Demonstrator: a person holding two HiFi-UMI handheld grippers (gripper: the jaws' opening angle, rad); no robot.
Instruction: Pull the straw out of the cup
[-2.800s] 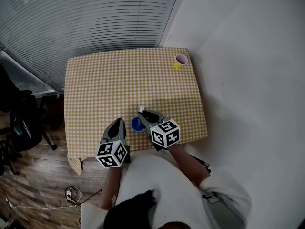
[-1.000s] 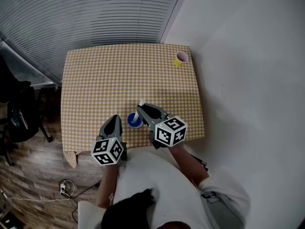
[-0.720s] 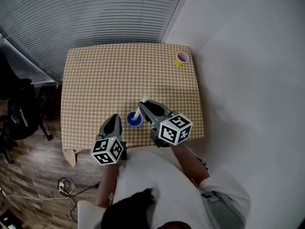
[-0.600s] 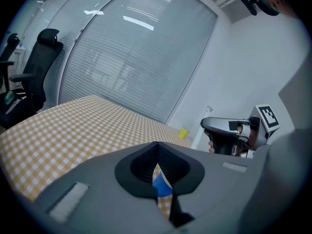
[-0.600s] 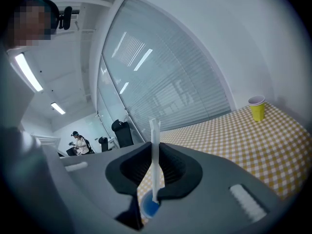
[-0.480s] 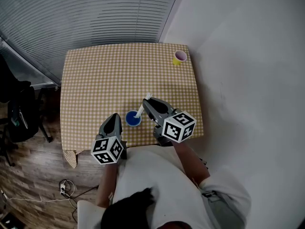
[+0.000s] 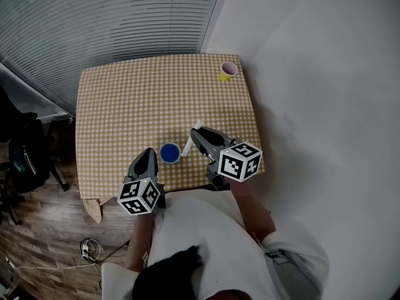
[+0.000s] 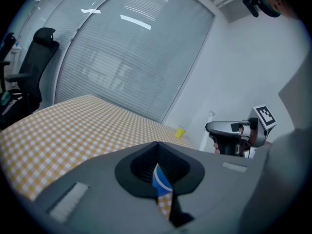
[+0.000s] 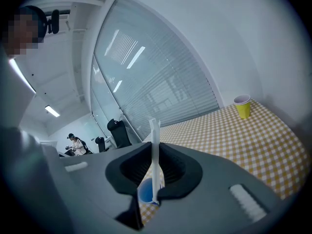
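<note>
Thin white plastic straw (image 9: 155,150): held upright, a little tilted, clamped low on its length between the jaws of the right tool (image 7: 196,135). Its upper end stands clear above the jaws; its lower tip hangs just at the right-hand rim of the small round blue cup (image 7: 169,152).

From overhead the cup's mouth shows as a full blue disc with the straw beside it, not across it. My reading: the straw is out, or very nearly. From the right gripper view the tip overlaps the rim, so I cannot say for sure that it is free.

Cup: upright on the bench (image 7: 125,105), near the front edge, between the two tools.

Left tool (image 7: 149,157): jaws together, nothing in them, resting just beside the cup on its left, not gripping it.

Farther off: a yellow paper cup (image 7: 227,71) at the far right corner of the checked bench, well apart from the work.

Left to do, as I judge it: carry the straw fully away from the rim and set it down.
</note>
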